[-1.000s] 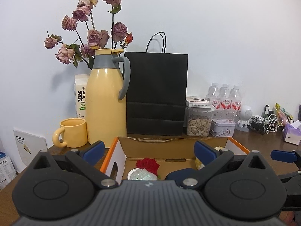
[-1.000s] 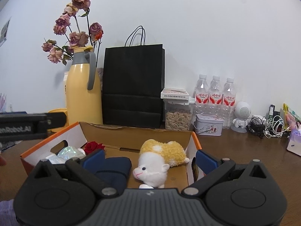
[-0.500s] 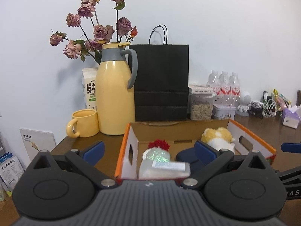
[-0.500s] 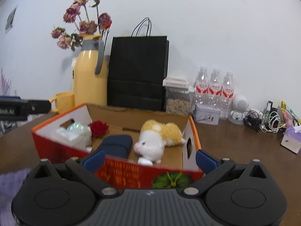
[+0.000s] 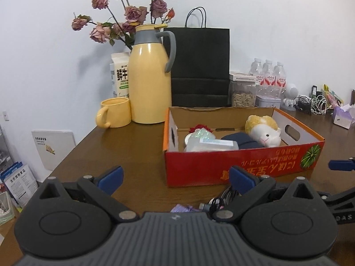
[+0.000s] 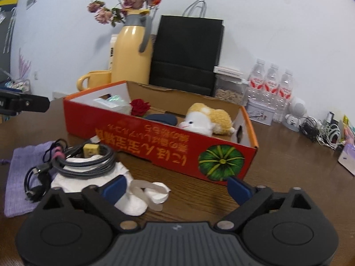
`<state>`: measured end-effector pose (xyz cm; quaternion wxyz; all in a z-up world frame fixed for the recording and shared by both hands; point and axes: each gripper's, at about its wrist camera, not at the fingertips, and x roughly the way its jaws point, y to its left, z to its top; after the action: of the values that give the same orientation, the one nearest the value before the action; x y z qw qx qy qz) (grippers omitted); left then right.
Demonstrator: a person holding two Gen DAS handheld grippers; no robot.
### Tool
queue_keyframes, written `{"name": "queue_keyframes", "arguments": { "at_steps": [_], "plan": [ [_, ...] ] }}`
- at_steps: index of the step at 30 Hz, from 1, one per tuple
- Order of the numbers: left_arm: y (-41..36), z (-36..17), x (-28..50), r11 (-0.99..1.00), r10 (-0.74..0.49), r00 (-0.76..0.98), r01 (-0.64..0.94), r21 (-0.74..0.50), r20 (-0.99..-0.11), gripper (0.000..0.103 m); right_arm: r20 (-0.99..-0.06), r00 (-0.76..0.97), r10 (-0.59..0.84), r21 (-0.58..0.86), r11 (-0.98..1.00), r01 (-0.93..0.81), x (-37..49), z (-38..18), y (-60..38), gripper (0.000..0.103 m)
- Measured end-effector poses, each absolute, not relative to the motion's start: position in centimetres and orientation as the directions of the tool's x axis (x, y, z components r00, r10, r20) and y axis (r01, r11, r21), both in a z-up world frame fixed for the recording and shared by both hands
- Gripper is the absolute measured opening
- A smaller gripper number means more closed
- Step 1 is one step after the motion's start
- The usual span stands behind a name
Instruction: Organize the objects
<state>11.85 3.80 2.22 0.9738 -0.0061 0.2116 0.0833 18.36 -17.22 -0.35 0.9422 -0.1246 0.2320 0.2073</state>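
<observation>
An orange cardboard box [image 5: 241,166] [image 6: 177,148] sits on the brown table. In it lie a plush toy [image 5: 264,130] [image 6: 206,119], a red rose [image 6: 139,107], a dark blue pouch [image 5: 239,140] and a clear packet [image 5: 210,144]. In front of the box lie coiled cables [image 6: 84,157], white cloth pieces [image 6: 137,195] and a purple pouch [image 6: 20,177]. My left gripper [image 5: 175,177] is open and empty, before the box's left front. My right gripper [image 6: 177,186] is open and empty, above the white cloth.
A yellow thermos [image 5: 150,77], a yellow mug [image 5: 114,113], a black paper bag [image 5: 199,66], a seed jar [image 5: 243,93], water bottles [image 5: 268,75] and dried flowers stand along the back wall. Cables and a tissue pack [image 5: 341,115] lie at the right.
Both grippers have pulled back from over the box toward the table's front. The box's front wall and the loose items before it have come into view.
</observation>
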Motion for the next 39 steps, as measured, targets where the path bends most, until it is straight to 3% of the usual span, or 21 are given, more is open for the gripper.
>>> {"name": "queue_keyframes", "arguments": {
  "at_steps": [5, 11, 24, 27, 33, 39],
  "plan": [
    [4.3, 2.2, 10.7, 0.983, 0.174, 0.894, -0.184, 0.015, -0.414, 0.103, -0.491, 0.797, 0.351, -0.137, 0.873, -0.469, 18.8, -0.8, -16.1, 0.068],
    [4.9, 1.8, 9.8, 0.980, 0.179, 0.890, -0.198, -0.003, -0.419, 0.103, -0.510, 0.767, 0.390, -0.124, 0.849, -0.514, 19.1, -1.1, -15.5, 0.045],
    [5.6, 1.3, 9.0, 0.976, 0.191, 0.880, -0.218, -0.013, -0.436, 0.103, -0.553, 0.718, 0.423, -0.101, 0.822, -0.561, 19.5, -1.4, -14.7, 0.025],
    [5.6, 1.2, 9.0, 0.976, 0.191, 0.879, -0.219, -0.013, -0.437, 0.103, -0.552, 0.721, 0.419, -0.101, 0.824, -0.557, 19.5, -1.4, -14.8, 0.008],
    [5.3, 1.0, 8.9, 0.975, 0.196, 0.875, -0.223, -0.008, -0.443, 0.103, -0.513, 0.748, 0.422, -0.105, 0.834, -0.542, 19.0, -1.0, -15.2, 0.005],
    [4.8, 0.9, 8.8, 0.974, 0.202, 0.871, -0.226, 0.001, -0.448, 0.103, -0.394, 0.819, 0.417, -0.097, 0.867, -0.488, 17.2, -0.1, -16.7, 0.004]
  ]
}}
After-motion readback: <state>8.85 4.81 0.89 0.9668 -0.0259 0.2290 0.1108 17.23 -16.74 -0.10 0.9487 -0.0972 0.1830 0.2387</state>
